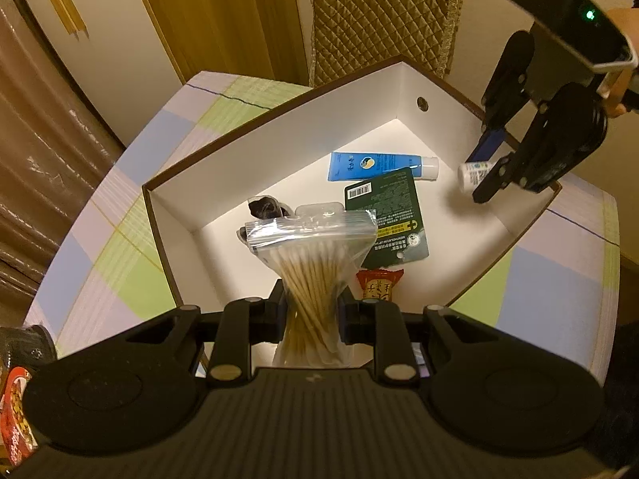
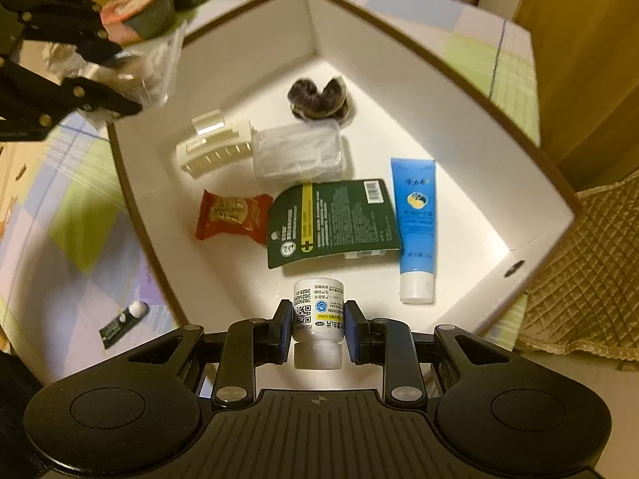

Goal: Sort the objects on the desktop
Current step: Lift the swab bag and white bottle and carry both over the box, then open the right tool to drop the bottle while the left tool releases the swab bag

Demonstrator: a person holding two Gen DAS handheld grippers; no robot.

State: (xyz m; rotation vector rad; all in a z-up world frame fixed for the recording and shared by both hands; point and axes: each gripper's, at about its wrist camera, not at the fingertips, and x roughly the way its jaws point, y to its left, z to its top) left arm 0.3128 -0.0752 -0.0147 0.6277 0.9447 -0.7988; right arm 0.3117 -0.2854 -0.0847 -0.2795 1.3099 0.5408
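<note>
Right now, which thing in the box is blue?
The blue tube with the white cap, lying flat beside the dark green packet; nothing else in the box is blue.

A quilted tan cloth [image 1: 383, 12] hangs beside a wooden door [image 1: 223, 16] behind the table.

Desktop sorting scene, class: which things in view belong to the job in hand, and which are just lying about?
Job in hand:
left gripper shut on bag of cotton swabs
right gripper shut on white pill bottle
white box
blue tube, green packet, red snack, inside the box

Lying about:
checked tablecloth
quilted cover
</note>
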